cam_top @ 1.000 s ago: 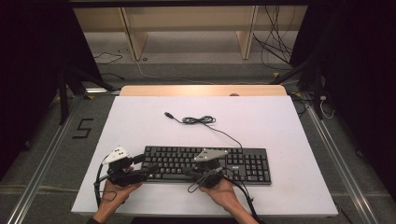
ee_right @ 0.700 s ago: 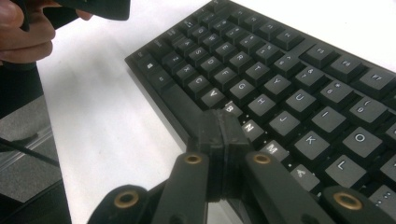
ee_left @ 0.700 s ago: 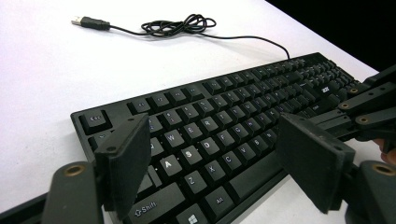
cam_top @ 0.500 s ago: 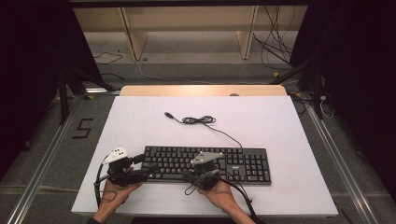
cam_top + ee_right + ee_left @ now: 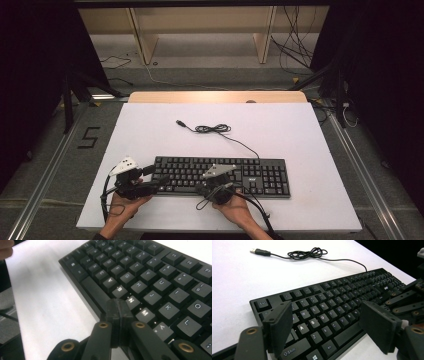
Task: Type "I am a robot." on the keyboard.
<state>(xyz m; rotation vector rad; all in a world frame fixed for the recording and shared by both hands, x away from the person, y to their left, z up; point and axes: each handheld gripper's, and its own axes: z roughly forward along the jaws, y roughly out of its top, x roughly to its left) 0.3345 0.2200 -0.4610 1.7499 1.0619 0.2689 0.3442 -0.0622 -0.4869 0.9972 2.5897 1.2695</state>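
Note:
A black keyboard (image 5: 260,175) lies across the near half of the white table, its thin cable (image 5: 215,129) coiled behind it and ending in a USB plug (image 5: 181,122). My left gripper (image 5: 156,181) sits at the keyboard's left end. In the left gripper view it (image 5: 325,312) stands open, its pads wide apart above the left letter keys (image 5: 312,323) with nothing between them. My right gripper (image 5: 207,187) is at the keyboard's front edge. In the right gripper view it (image 5: 118,303) is shut, its tips just over the space bar (image 5: 96,291) near the B and N keys.
The white table top (image 5: 300,130) has bare room behind and to the right of the keyboard. A wooden strip (image 5: 215,96) runs along the far edge. Floor cables and shelf legs (image 5: 265,45) lie beyond. Both hands rest at the front edge (image 5: 235,212).
My right gripper has shifted slightly left and toward the keyboard's front edge. The left gripper and the keyboard have stayed put.

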